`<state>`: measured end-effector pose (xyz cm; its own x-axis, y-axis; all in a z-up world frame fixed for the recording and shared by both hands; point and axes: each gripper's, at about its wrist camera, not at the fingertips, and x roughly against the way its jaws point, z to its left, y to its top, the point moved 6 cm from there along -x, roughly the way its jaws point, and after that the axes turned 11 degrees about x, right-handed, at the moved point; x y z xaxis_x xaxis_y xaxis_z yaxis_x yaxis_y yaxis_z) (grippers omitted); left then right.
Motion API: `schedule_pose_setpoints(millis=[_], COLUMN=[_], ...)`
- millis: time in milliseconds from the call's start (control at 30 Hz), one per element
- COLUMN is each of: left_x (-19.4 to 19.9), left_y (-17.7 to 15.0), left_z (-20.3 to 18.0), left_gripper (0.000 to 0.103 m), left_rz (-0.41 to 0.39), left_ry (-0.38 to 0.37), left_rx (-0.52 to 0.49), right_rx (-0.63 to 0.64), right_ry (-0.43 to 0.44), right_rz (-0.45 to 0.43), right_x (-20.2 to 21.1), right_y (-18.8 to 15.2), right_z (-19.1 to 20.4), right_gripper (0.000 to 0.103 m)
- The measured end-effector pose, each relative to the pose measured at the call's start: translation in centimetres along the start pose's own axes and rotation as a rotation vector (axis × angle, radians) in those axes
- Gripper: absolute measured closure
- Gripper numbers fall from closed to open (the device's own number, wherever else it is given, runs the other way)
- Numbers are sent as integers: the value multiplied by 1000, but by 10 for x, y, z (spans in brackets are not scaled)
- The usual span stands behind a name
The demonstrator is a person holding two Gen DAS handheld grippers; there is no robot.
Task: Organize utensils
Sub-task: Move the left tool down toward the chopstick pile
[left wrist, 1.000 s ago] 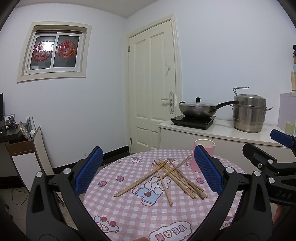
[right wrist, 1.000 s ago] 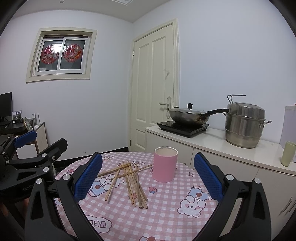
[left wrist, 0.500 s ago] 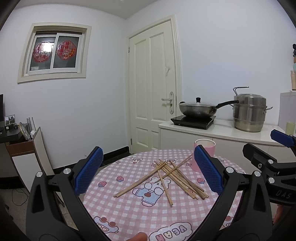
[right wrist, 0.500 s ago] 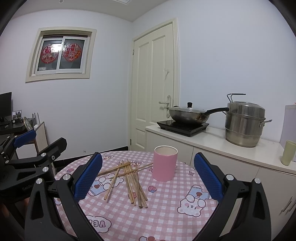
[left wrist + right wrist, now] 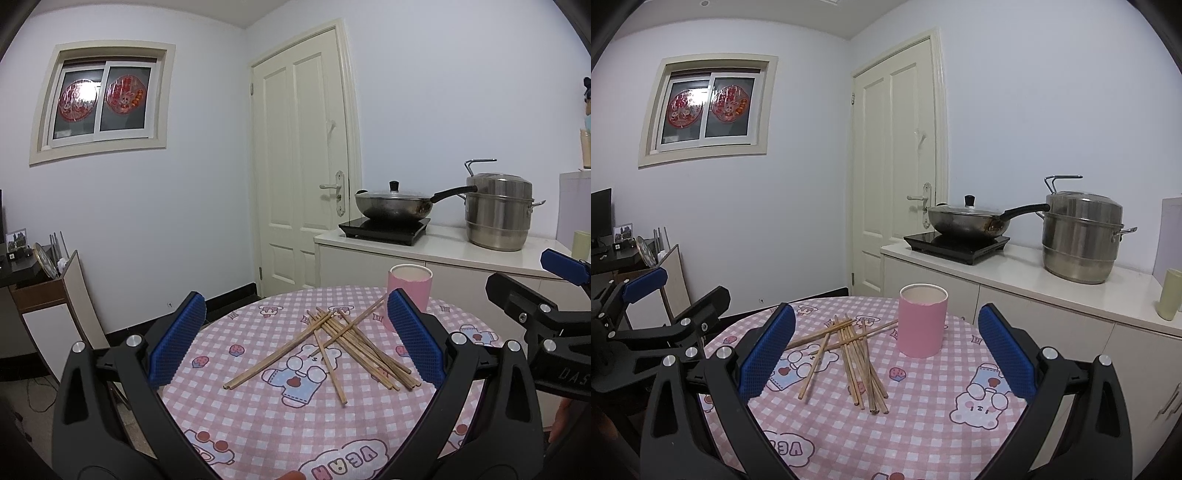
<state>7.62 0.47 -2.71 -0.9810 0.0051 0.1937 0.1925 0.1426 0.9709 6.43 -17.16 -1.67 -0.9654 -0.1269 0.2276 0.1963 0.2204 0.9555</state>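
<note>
While almost nothing shifts from a second ago, both grippers hover wide apart and empty: left gripper [image 5: 295, 347], right gripper [image 5: 886, 350]. Chopsticks [image 5: 849, 350] still scattered on table [image 5: 923, 424], just beside pink cup [image 5: 922, 325]. No pickup begun yet.

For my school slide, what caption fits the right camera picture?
Open right gripper faces scattered chopsticks beside a pink cup.
</note>
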Motion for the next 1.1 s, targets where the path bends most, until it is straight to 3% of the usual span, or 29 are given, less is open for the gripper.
schedule_pose_setpoints(millis=[367,500,800,900,1100], left_x=[-31,-46,-116,-137,-169], left_y=[-14,-22,-55,-61,-61], left_z=[10,11,26,29,37], left_gripper=[6,6,6,6,8], left_rz=[63,97,357,437,502], left_ry=[10,-20,-36,-80,-72], left_rx=[23,15,-47,-41,-81], right_rx=[-40,-31,17,44,64], right_ry=[72,77,47,39,90], right_rz=[33,69,172,196,270], right_x=[-26,-41,-85,-101,-134], right_y=[-8,-15,-37,-42,-55], right_z=[-1,0,-7,-8,-2], right_gripper=[7,7,7,8,29])
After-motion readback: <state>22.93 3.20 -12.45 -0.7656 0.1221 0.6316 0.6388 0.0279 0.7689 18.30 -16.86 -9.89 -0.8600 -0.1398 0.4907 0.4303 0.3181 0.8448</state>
